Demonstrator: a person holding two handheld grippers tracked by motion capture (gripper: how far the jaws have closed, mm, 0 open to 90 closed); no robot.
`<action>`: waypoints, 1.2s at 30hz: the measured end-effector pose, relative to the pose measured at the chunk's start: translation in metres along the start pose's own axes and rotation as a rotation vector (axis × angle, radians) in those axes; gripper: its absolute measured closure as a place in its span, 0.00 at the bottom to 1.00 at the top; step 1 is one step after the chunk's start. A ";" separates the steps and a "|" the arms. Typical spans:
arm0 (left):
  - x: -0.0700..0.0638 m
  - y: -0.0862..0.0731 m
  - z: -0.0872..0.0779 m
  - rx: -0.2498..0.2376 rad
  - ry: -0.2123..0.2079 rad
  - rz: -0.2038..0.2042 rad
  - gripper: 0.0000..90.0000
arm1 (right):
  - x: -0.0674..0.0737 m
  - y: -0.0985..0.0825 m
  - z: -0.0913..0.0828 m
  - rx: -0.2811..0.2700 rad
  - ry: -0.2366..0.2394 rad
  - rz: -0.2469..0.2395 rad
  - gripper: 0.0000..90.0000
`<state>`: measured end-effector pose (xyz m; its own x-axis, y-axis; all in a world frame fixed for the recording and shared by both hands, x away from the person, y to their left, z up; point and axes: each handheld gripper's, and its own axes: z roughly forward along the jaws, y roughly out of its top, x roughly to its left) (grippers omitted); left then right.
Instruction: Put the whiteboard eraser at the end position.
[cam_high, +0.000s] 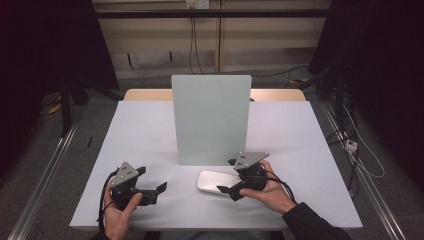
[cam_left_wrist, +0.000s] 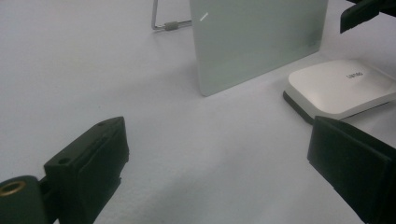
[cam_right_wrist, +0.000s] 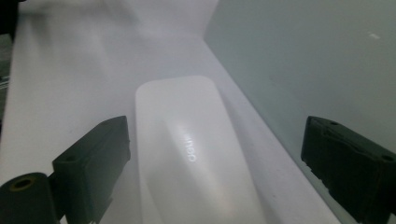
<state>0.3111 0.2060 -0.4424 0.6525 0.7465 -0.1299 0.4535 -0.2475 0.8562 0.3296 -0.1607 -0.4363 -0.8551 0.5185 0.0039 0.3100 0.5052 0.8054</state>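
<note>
A flat white device with a dark underside and rounded corners lies on the white table, just in front of an upright pale green panel. My right gripper is open at the device's right end, with its jaws to either side of that end and not touching it. In the right gripper view the device runs lengthwise between the open jaws, with the panel close on the right. My left gripper is open over bare table to the left of the device.
The panel leans on a wire stand behind it. A jaw of the right gripper shows at the top right of the left gripper view. Cables and dark frames surround the table on the floor.
</note>
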 end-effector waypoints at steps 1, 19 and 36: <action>0.000 0.000 0.000 -0.002 0.001 -0.002 0.06 | -0.001 -0.001 -0.002 -0.001 -0.014 0.010 0.07; 0.001 0.000 -0.004 -0.019 0.027 -0.006 0.06 | -0.025 -0.041 -0.049 -0.071 -0.366 0.253 0.08; 0.003 0.001 -0.005 -0.025 0.039 -0.016 0.06 | -0.032 -0.072 -0.082 -0.118 -0.496 0.350 0.07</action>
<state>0.3106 0.2114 -0.4399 0.6212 0.7737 -0.1242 0.4475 -0.2202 0.8667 0.3010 -0.2705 -0.4459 -0.4072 0.9129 0.0266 0.4648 0.1821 0.8665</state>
